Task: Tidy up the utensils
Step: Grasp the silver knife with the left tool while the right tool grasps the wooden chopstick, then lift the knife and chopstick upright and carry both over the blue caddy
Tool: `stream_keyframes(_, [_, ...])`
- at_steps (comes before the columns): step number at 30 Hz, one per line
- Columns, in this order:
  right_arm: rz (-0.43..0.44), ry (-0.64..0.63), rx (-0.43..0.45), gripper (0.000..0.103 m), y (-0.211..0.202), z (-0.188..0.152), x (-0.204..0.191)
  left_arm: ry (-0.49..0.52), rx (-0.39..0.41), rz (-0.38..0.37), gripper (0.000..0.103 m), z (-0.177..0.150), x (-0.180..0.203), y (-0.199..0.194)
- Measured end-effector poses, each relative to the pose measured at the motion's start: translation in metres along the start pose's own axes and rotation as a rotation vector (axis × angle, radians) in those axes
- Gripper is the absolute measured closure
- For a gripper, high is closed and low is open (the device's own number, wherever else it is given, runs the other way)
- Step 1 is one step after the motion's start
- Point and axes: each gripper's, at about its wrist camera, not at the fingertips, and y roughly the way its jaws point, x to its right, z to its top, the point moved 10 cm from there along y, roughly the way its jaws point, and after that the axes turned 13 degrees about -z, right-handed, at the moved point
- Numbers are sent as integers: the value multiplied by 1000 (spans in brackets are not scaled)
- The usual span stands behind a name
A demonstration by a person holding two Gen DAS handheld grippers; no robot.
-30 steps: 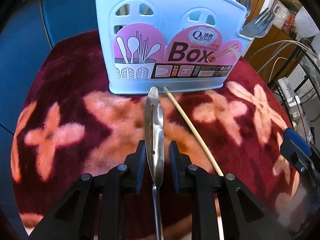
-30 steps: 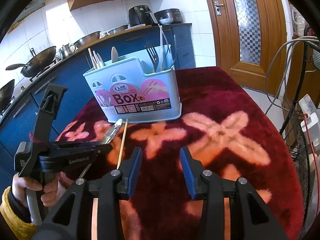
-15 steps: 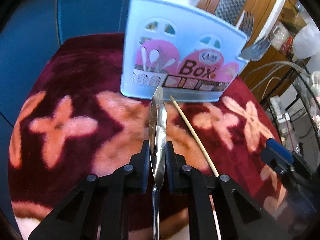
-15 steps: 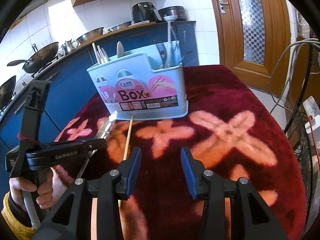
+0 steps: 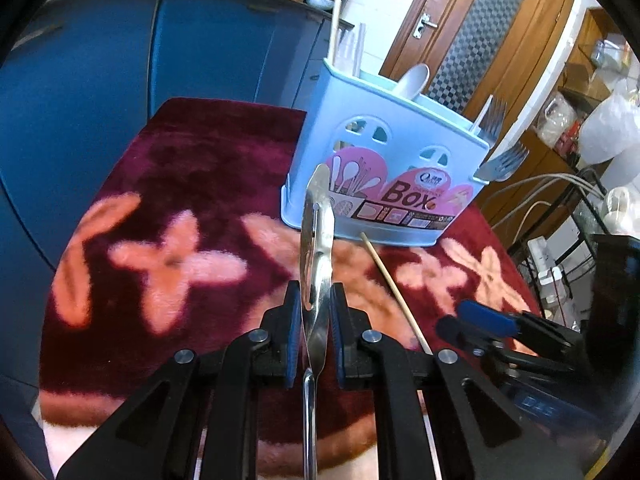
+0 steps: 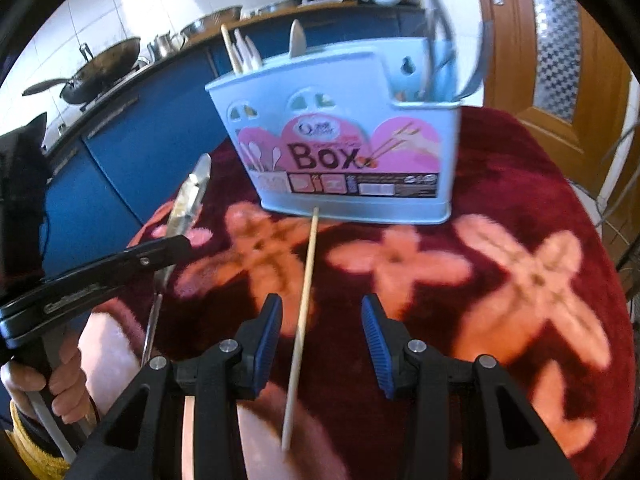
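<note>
My left gripper [image 5: 315, 312] is shut on a steel spoon [image 5: 317, 236], seen edge-on and lifted above the cloth, its bowl pointing at the light blue utensil box [image 5: 384, 184]. The right wrist view shows that spoon [image 6: 188, 200] held up at the left of the box [image 6: 344, 152]. A single wooden chopstick [image 6: 302, 320] lies on the cloth in front of the box; it also shows in the left wrist view [image 5: 394, 288]. My right gripper [image 6: 322, 340] is open and empty, low over the chopstick's near half. The box holds forks, spoons and chopsticks.
The box stands on a dark red cloth with pink flowers [image 5: 180, 256] over a small table. Blue kitchen cabinets [image 5: 120, 60] run behind, with a wok [image 6: 100, 76] on the counter. A wooden door [image 6: 560, 40] and cables are at the right.
My left gripper has closed on the spoon and raised it off the cloth, tilting upward. My right gripper has moved left and forward over the chopstick, nearer the box.
</note>
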Motion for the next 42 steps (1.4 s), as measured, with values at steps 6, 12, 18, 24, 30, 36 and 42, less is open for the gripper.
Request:
stream_keyframes(6, [6, -31, -65, 62, 23, 5, -13, -1, 36, -12, 91, 4, -2, -8])
stream_keyframes(12, [-23, -76, -106, 67, 41, 8, -25, -2, 61, -21, 91, 7, -3, -14])
stream_keyframes(18, [-33, -60, -129, 89, 54, 9, -24, 3, 81, -39, 91, 9, -1, -18])
stream_keyframes(24, [-3, 8, -125, 97, 44, 8, -8, 12, 94, -47, 92, 10, 5, -21])
stream_keyframes(30, [46, 73, -56, 97, 9, 4, 7, 32, 109, -60, 93, 12, 16, -26])
stream_keyframes(36, [81, 117, 40, 97, -25, 7, 17, 66, 116, -84, 93, 12, 30, -30])
stream_keyframes(42, [68, 123, 159, 97, -62, 17, 26, 92, 142, -106, 95, 15, 44, -38])
